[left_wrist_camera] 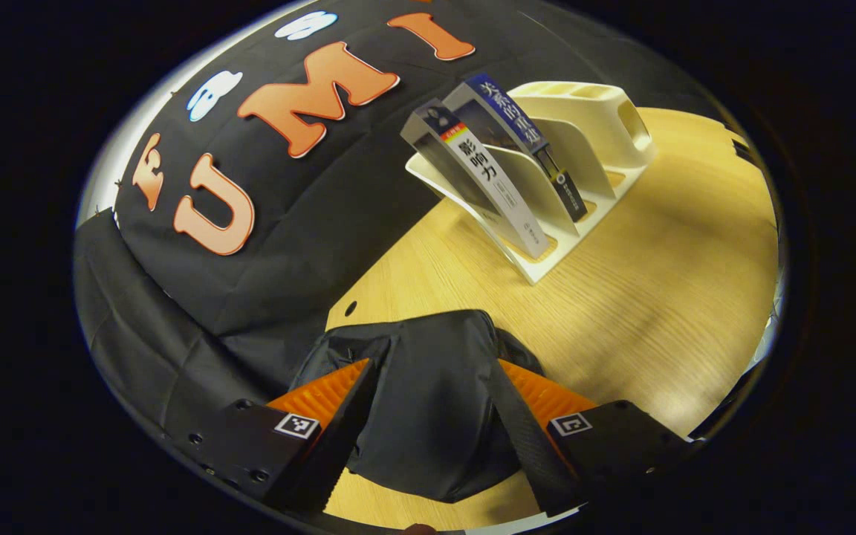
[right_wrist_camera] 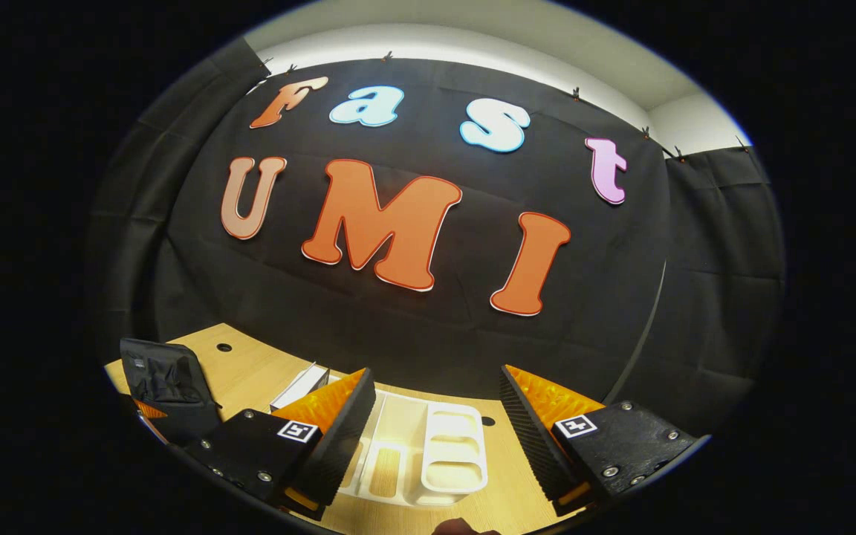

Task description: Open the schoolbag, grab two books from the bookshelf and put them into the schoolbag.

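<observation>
Where black cloth hangs, wooden table (left_wrist_camera: 666, 297) bears bookshelf (left_wrist_camera: 584, 148).

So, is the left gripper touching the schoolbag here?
Cannot tell. In the left gripper view the schoolbag lies between the left gripper's open jaws, but no contact or gap shows plainly.

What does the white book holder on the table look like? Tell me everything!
The bookshelf is a cream-white rack, plastic by the look of it, standing on the wooden table. Slanted dividers split it into open slots, with a taller box with rounded holes at its far end. Two books lean in the near slots, spines outward. In the right gripper view it lies below the open right gripper, untouched.
</observation>
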Demonstrator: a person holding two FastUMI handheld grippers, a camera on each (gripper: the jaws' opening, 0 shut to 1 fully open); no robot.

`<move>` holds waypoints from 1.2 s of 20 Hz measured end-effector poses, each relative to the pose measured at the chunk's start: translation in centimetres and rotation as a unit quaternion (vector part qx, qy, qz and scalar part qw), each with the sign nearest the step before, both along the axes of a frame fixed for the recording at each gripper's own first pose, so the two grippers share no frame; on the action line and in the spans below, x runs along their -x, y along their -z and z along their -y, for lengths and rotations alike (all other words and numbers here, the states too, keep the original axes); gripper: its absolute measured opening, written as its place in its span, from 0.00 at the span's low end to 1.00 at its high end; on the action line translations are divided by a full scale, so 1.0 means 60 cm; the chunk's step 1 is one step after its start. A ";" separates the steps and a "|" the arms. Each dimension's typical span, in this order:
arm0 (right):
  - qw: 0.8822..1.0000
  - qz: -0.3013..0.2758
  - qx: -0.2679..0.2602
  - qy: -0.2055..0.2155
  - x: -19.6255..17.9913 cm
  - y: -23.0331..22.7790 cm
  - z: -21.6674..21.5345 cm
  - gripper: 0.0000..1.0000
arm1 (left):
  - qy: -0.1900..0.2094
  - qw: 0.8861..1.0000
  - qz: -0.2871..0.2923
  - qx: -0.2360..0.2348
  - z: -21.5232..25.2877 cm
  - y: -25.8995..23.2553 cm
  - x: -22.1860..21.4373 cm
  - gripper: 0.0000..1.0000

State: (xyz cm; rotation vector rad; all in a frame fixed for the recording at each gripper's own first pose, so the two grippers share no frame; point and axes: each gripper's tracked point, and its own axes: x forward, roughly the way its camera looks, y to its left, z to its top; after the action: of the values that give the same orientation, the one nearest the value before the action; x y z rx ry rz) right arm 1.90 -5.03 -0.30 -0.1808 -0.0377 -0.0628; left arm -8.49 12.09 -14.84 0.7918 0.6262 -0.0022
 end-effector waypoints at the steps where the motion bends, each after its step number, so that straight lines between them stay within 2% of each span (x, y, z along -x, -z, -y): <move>1: 1.000 0.002 0.000 -0.002 -0.001 -0.001 0.003 1.00 | 0.000 1.000 -0.007 -0.002 -0.002 0.006 -0.001 0.97; 5: 1.000 0.006 0.006 -0.008 -0.011 -0.002 0.009 1.00 | -0.012 0.999 -0.031 -0.024 -0.020 0.043 0.017 0.97; 8: 1.000 0.007 -0.001 -0.019 -0.017 -0.003 0.010 0.99 | -0.037 0.997 -0.020 -0.062 -0.048 0.028 0.019 0.97; 11: 0.999 0.005 -0.009 -0.034 -0.025 0.001 0.009 0.99 | -0.050 0.996 -0.019 -0.077 -0.057 0.032 0.008 0.96; 13: 0.999 0.003 -0.012 -0.043 -0.030 0.000 0.011 1.00 | -0.061 0.993 -0.019 -0.095 -0.069 0.035 -0.005 0.89; 14: 0.999 0.003 -0.012 -0.047 -0.033 -0.002 0.013 1.00 | -0.069 0.992 -0.021 -0.105 -0.077 0.040 -0.012 0.81; 15: 0.998 0.005 -0.013 -0.056 -0.034 -0.005 0.011 1.00 | -0.077 0.990 -0.022 -0.114 -0.084 0.043 -0.023 0.76; 16: 0.998 0.006 -0.013 -0.061 -0.035 -0.007 0.014 1.00 | -0.085 0.989 -0.027 -0.120 -0.089 0.047 -0.027 0.77; 17: 0.998 0.007 -0.014 -0.068 -0.033 -0.008 0.017 0.99 | -0.090 0.988 -0.032 -0.125 -0.091 0.051 -0.033 0.64; 18: 0.997 0.007 -0.015 -0.074 -0.035 -0.007 0.018 1.00 | -0.094 0.987 -0.039 -0.128 -0.090 0.054 -0.031 0.62; 19: 0.997 0.004 -0.014 -0.079 -0.035 -0.005 0.018 0.99 | -0.098 0.986 -0.046 -0.125 -0.089 0.055 -0.033 0.55; 20: 0.996 -0.002 -0.014 -0.089 -0.037 0.000 0.016 0.99 | -0.102 0.986 -0.050 -0.120 -0.089 0.051 -0.030 0.33; 21: 0.995 -0.007 -0.014 -0.096 -0.038 0.004 0.015 0.99 | -0.105 0.987 -0.049 -0.110 -0.088 0.042 -0.030 0.26; 22: 0.995 -0.012 -0.013 -0.101 -0.041 0.008 0.015 1.00 | -0.107 0.988 -0.049 -0.097 -0.090 0.032 -0.029 0.14; 24: 0.994 -0.024 -0.013 -0.104 -0.047 0.015 0.008 0.99 | -0.107 0.991 -0.050 -0.065 -0.096 0.011 -0.029 0.09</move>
State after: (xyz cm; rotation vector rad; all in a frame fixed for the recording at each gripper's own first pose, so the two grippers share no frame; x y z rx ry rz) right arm 4.72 -5.52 -1.19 -0.1515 -0.0080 0.1496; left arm -6.77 17.85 -15.50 0.8510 0.8111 0.1986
